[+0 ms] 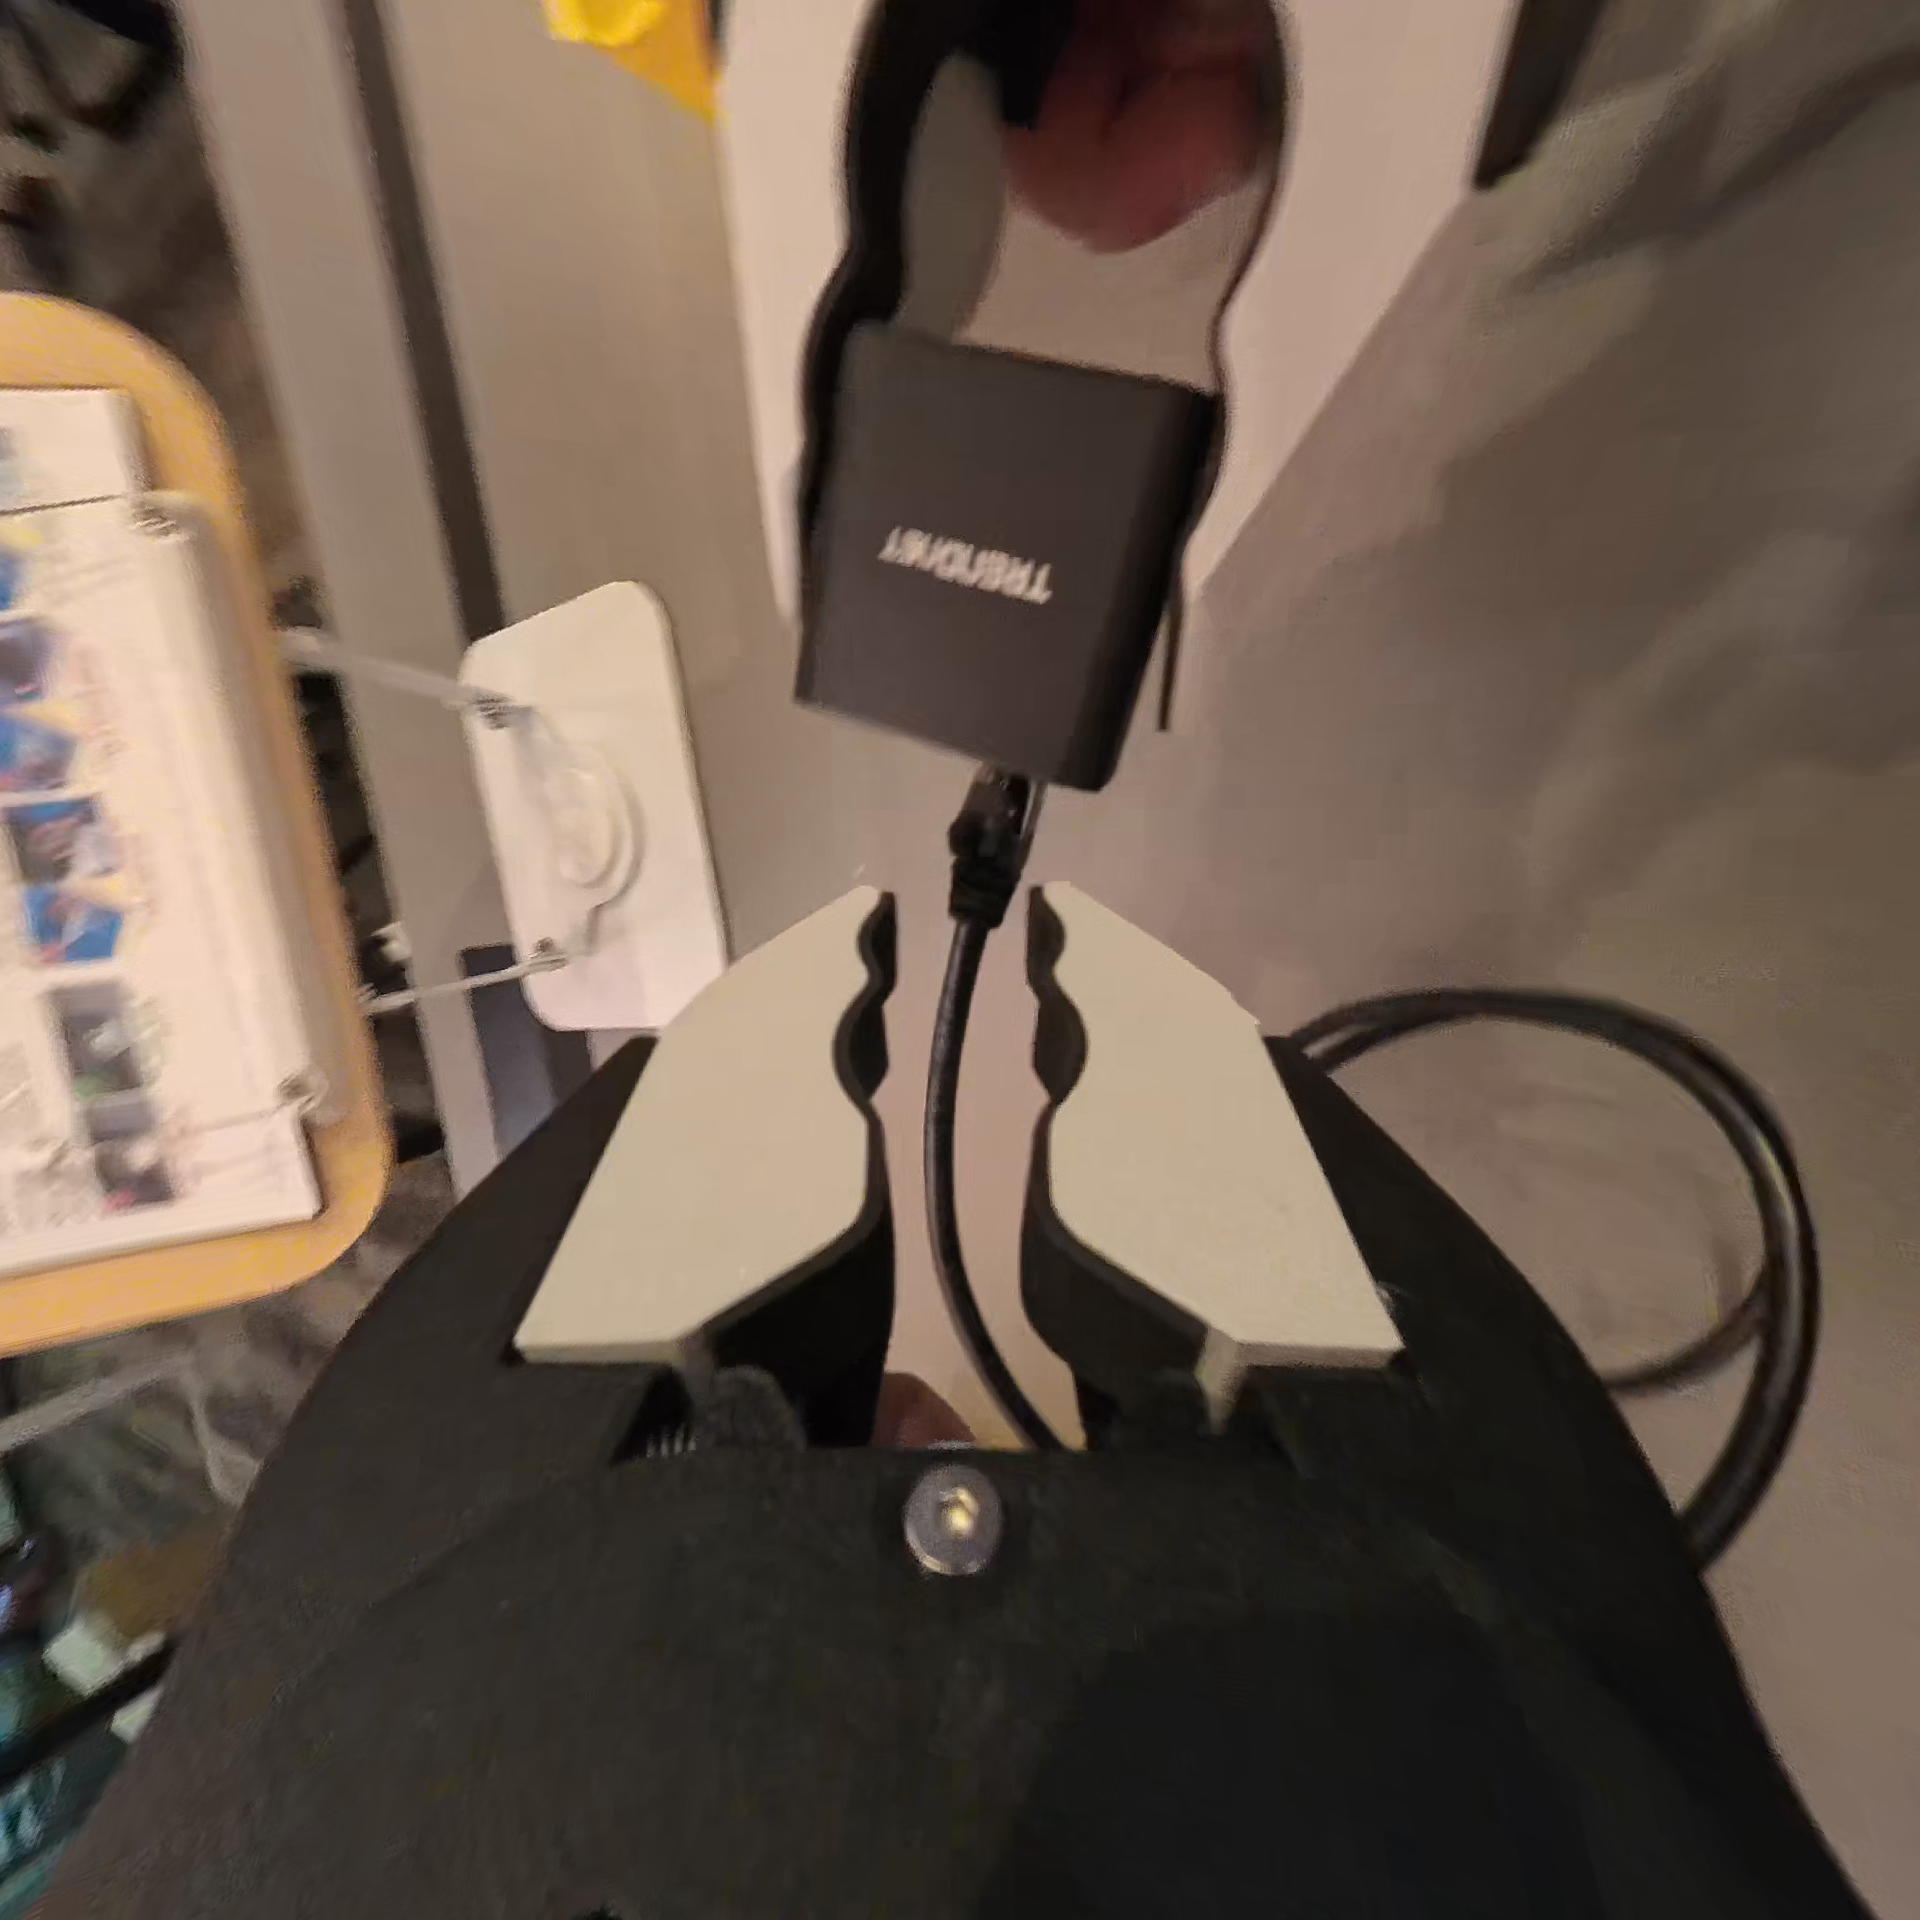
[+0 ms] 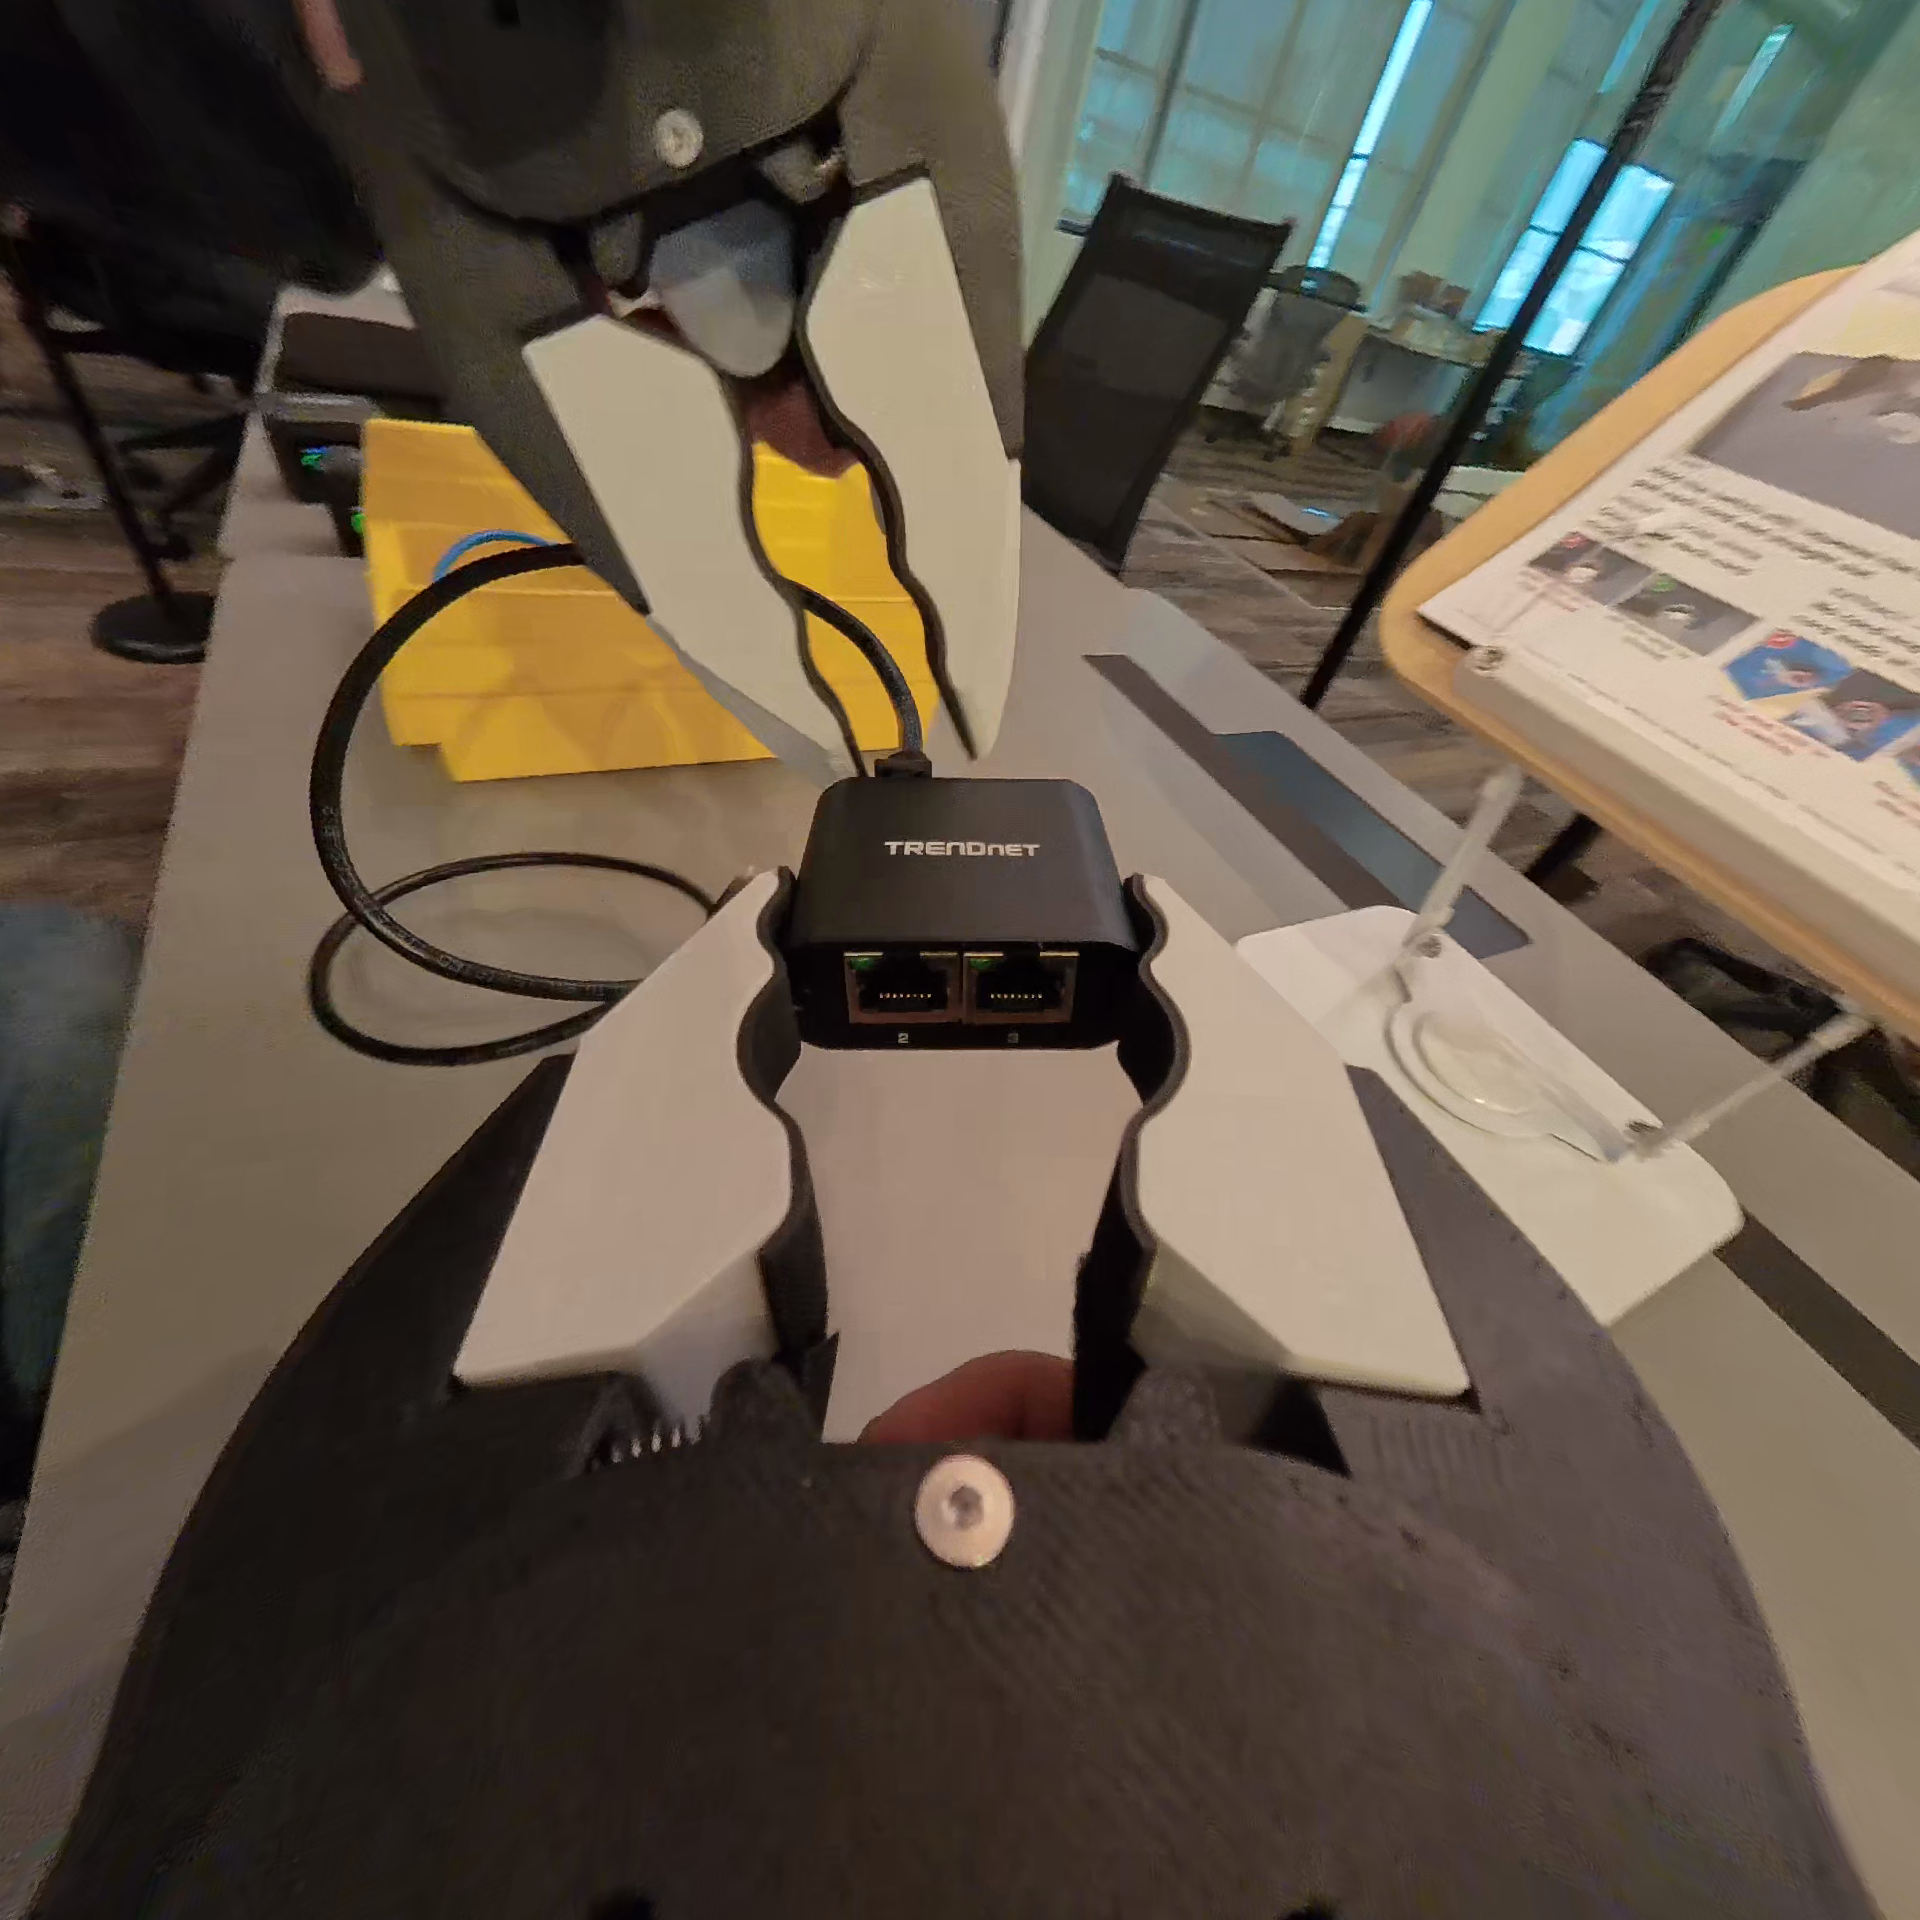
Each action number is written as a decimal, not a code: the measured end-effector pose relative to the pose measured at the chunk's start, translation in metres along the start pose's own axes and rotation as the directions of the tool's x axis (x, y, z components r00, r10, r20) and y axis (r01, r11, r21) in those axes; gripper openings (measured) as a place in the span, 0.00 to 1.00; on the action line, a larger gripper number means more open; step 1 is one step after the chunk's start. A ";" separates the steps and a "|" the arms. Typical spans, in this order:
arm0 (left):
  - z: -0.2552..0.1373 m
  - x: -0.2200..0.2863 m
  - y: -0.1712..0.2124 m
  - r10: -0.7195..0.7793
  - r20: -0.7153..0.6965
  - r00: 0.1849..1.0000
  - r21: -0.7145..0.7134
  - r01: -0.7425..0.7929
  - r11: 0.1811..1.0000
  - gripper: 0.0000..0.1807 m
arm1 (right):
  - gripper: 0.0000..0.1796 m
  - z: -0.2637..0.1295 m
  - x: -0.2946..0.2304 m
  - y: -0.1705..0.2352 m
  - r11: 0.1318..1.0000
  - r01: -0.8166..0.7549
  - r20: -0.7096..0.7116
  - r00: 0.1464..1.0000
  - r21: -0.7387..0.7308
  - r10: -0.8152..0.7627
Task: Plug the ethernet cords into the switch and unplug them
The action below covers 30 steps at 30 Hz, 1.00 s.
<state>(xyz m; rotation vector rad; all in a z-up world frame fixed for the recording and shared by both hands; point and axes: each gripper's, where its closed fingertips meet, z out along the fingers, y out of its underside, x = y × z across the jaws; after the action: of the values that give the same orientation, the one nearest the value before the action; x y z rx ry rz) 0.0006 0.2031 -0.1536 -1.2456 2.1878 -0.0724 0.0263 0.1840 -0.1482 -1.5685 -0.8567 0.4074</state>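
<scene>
Black switch sits clamped between the right gripper's white fingertips, its two empty ports facing the right wrist cam. Switch looks lifted just off the grey table, tho I can't tell for sure. One black ethernet cord is plugged into the far side; in the left wrist view its plug enters the switch at 12 o'clock from the left gripper. Left gripper's jaws stand slightly apart w/ the cord running loose btwn them, not pinched; tips sit just short of the plug boot. Rest of the cord loops on the table at 9 o'clock of the switch in the right view, w/ a yellow bin beyond at 11.

Step in hand, I'd judge: unplug phase, or letting go after a plug-in; can't tell which. If unplugging, next move needs the left jaws moved fwd onto the boot, closed w/ the latch tab pressed, then a straight pull back while the right holds the switch steady.
</scene>
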 end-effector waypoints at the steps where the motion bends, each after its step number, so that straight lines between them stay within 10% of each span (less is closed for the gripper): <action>1: -0.003 -0.007 -0.001 -0.024 0.066 0.998 0.034 0.022 0.999 0.14 | 0.34 -0.002 0.006 -0.002 1.000 -0.006 -0.040 0.999 -0.003 0.006; 7: -0.023 -0.002 -0.019 -0.356 0.075 0.931 0.276 0.324 0.905 0.13 | 0.34 -0.009 0.021 -0.011 0.991 0.126 -0.238 0.962 -0.041 -0.132; 12: -0.022 0.007 -0.025 -0.711 -0.405 0.575 0.381 0.813 0.441 0.21 | 0.34 -0.006 0.010 -0.023 0.964 0.263 -0.312 0.915 -0.021 -0.257; 15: -0.036 0.009 -0.046 -0.657 -0.631 0.412 0.374 0.904 0.207 0.19 | 0.34 -0.007 0.006 -0.031 0.953 0.303 -0.363 0.889 0.012 -0.278; 26: -0.044 -0.006 -0.042 -0.552 -0.803 0.223 0.402 0.887 -0.227 0.18 | 0.34 -0.015 0.002 -0.052 0.911 0.412 -0.477 0.804 0.019 -0.354; 30: -0.043 0.000 -0.052 -0.537 -0.811 0.232 0.415 0.875 -0.249 0.17 | 0.34 -0.007 -0.007 -0.049 0.906 0.424 -0.473 0.801 0.011 -0.369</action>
<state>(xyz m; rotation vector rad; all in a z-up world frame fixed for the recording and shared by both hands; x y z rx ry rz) 0.0176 0.1634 -0.1016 -1.6406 0.6540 -1.8936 0.0121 0.1734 -0.1011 -1.2543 -0.7434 -0.2179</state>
